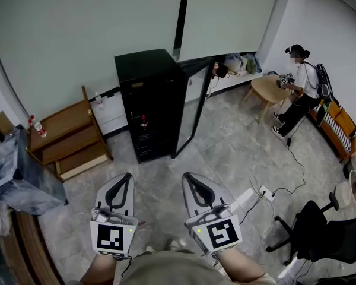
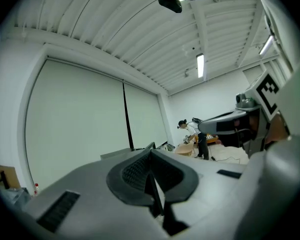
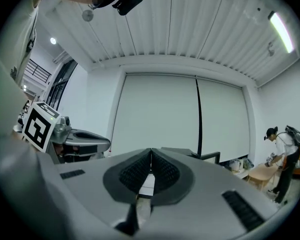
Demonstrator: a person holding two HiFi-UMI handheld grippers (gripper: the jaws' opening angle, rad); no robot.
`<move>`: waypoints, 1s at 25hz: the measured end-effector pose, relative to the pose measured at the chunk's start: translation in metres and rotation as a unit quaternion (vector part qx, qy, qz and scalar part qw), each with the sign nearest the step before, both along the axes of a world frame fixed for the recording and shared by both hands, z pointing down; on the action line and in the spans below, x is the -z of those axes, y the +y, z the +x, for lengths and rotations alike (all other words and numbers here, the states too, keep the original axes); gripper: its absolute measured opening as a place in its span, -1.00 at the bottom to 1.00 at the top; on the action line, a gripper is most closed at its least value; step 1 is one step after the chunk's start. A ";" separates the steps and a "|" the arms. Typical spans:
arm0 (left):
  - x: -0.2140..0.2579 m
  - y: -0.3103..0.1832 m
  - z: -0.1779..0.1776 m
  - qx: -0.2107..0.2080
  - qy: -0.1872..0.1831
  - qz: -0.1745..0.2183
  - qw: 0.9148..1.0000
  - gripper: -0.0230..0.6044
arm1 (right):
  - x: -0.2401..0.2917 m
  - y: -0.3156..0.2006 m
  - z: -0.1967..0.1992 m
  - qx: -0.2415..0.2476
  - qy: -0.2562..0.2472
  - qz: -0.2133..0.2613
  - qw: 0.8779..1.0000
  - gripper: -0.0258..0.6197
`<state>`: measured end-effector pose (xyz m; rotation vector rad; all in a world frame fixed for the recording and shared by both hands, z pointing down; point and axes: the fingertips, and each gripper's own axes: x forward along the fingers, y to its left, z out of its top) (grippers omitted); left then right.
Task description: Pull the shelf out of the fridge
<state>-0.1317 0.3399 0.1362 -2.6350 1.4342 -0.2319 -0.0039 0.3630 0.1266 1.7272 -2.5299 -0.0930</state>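
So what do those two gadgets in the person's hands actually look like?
Both are light grey plastic. The left gripper and right gripper each taper into pointed tongs lined with black ribbed pads, and each carries a white cube with black square markers.

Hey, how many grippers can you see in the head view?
2. The left gripper at bottom left, the right gripper beside it; both shut and empty, short of the black fridge.
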 end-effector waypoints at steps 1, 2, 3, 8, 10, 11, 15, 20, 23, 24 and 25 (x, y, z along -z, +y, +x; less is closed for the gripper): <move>0.000 -0.001 0.001 0.001 0.000 0.001 1.000 -0.91 | -0.001 -0.002 0.003 -0.003 -0.002 -0.003 1.000 -0.93; 0.001 -0.003 0.003 0.001 -0.001 0.002 1.000 -0.91 | -0.001 -0.004 0.007 -0.006 -0.003 -0.006 1.000 -0.93; 0.001 -0.005 0.005 0.000 -0.003 0.003 1.000 -0.91 | -0.001 -0.006 0.011 -0.009 -0.003 -0.007 1.000 -0.93; -0.001 -0.011 0.019 0.000 -0.002 -0.001 1.000 -0.91 | -0.004 -0.015 0.026 -0.010 -0.007 -0.011 1.000 -0.93; -0.003 -0.012 0.025 -0.001 -0.005 -0.004 1.000 -0.91 | -0.010 -0.016 0.029 -0.005 -0.007 -0.021 1.000 -0.93; -0.005 -0.013 0.027 0.000 -0.005 -0.007 1.000 -0.91 | -0.012 -0.016 0.031 -0.005 -0.005 -0.030 1.000 -0.93; -0.013 -0.019 0.038 0.003 0.003 -0.018 1.000 -0.91 | -0.017 -0.024 0.039 0.003 -0.019 -0.020 1.000 -0.93; -0.024 -0.024 0.047 0.014 0.004 -0.023 1.000 -0.91 | -0.026 -0.026 0.047 0.024 -0.022 -0.004 0.999 -0.93; -0.026 -0.026 0.054 0.016 0.007 -0.030 0.999 -0.91 | -0.031 -0.029 0.059 0.019 -0.032 -0.011 0.999 -0.93; -0.027 -0.027 0.056 0.015 0.009 -0.031 0.999 -0.91 | -0.033 -0.031 0.062 0.018 -0.035 -0.013 0.999 -0.93; -0.028 -0.028 0.058 0.015 0.009 -0.032 0.999 -0.91 | -0.035 -0.033 0.065 0.018 -0.037 -0.015 0.999 -0.93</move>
